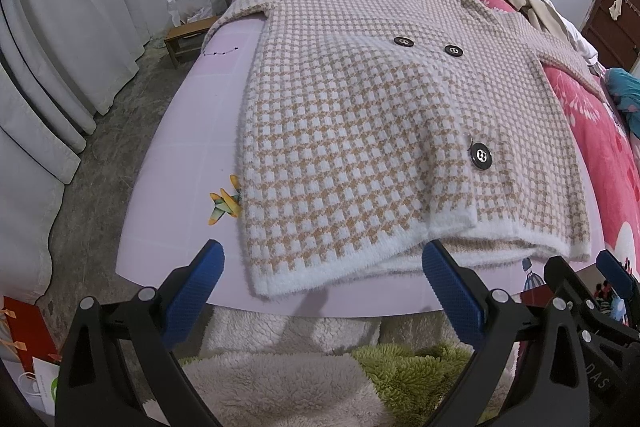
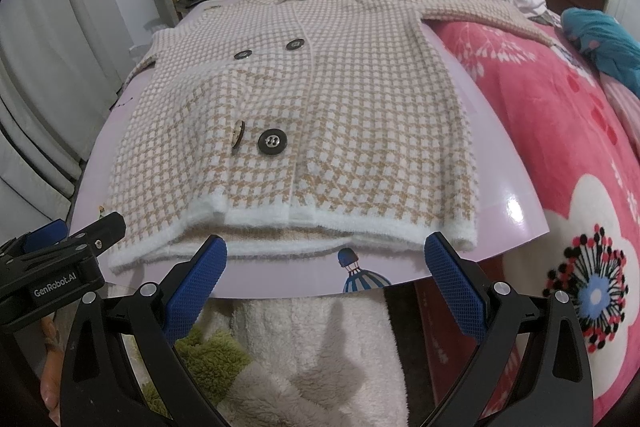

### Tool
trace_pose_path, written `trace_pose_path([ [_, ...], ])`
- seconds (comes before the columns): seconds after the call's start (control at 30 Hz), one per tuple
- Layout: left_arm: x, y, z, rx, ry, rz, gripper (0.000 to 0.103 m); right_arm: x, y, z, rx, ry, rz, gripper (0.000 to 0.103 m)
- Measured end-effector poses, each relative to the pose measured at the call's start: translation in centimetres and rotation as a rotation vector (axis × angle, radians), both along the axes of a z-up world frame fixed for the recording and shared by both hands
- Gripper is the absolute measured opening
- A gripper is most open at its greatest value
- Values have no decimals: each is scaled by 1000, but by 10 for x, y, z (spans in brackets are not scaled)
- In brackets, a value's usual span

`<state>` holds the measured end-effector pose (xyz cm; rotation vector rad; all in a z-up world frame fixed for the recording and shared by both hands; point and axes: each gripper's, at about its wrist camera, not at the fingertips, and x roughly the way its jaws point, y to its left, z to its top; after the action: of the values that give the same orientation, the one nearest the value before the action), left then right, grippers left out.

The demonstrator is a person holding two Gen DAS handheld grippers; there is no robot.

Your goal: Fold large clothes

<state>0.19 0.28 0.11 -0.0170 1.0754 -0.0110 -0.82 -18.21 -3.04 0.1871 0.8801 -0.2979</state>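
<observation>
The coat lies flat on the mat, long axis running away, collar far, hem near. Both grippers hover at the hem, jaws apart.

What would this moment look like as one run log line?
stage: pre-grasp | left gripper: open, empty | right gripper: open, empty | tan-and-white houndstooth knit coat: flat on lilac board, unfolded

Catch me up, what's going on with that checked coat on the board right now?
A person holds two grippers over the near edge of a lilac board. The checked coat lies spread flat on it, front up, collar far, sleeves out. The left gripper and right gripper are both open just short of the white hem, holding nothing. No fold has been made yet.
</observation>
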Motion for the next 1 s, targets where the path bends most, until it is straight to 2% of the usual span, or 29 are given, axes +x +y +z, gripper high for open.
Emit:
trace_pose_path([
  [1.0, -1, 2, 0, 0, -1, 4, 98, 1, 1, -1, 1, -1, 1, 95],
])
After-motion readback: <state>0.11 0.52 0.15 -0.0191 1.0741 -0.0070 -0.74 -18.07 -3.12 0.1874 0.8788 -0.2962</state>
